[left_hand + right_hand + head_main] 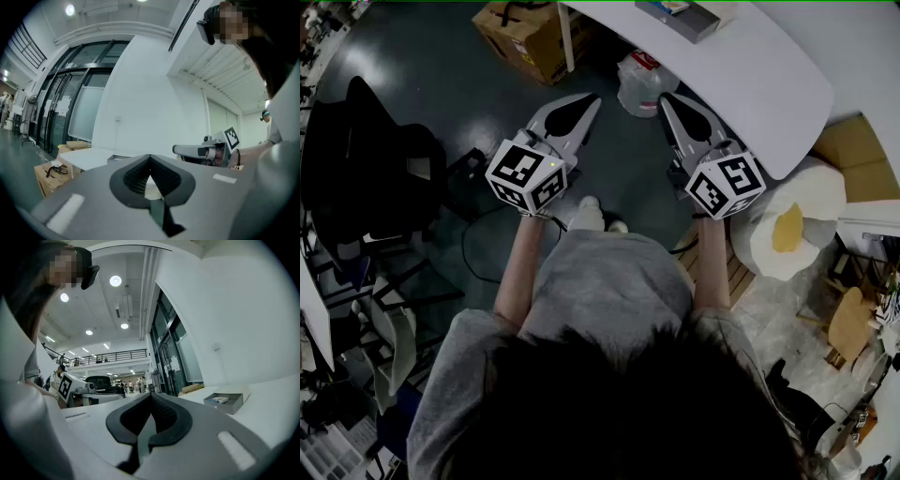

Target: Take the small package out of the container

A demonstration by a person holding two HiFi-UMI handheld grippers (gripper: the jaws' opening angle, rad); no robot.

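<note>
Left gripper (591,100), right gripper (667,98) fingers clenched, empty; container (225,404) on table (741,66); cardboard box (530,37) beside

Grippers: two, the left gripper (592,101) and the right gripper (666,98)
Marker cubes: two, the left cube (527,175) and the right cube (727,185), one on each gripper
White table (769,84): one
Container (224,403): one, a grey open box on the table
Small package (219,399): one, lying in the container
Cardboard box (520,37) on the floor at the table's end: one
Plastic jug (639,86) on the floor: one
Egg-shaped cushion (787,230): one
Black chair (366,159): one
White shoes: two, one shoe (586,214) beside the other shoe (617,226)
</note>
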